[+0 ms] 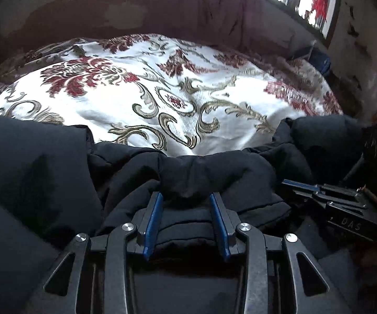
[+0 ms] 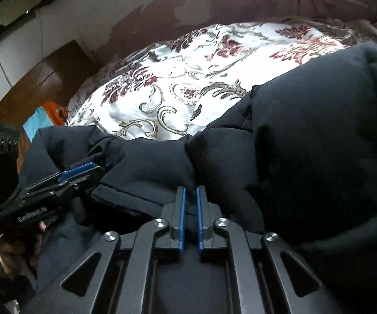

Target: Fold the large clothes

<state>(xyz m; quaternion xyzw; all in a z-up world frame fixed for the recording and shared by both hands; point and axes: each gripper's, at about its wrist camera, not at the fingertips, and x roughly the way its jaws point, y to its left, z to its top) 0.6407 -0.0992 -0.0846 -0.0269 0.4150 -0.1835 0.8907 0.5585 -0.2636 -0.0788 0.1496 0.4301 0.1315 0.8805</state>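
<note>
Item: dark padded coat (image 1: 193, 172), heaped along the near edge of the floral bedspread (image 1: 141, 99); my left claw (image 1: 186, 198) pinches a thick fold, my right claw (image 2: 191, 193) nips a thin seam, so I should lift both evenly.

Padded jacket (image 1: 193, 172): dark navy, plain, no pattern. Bedspread (image 1: 146, 96): white ground, dark red floral medallions, olive-grey scrolls. Left gripper (image 1: 186, 196): black frame, blue pads, silver bolts. Right gripper (image 2: 191, 191): same black and blue. Wall (image 1: 89, 2): maroon, pale patches. Cabinet (image 2: 44, 78): brown. Cloth (image 2: 55, 112) beside bed: orange, turquoise.
</note>
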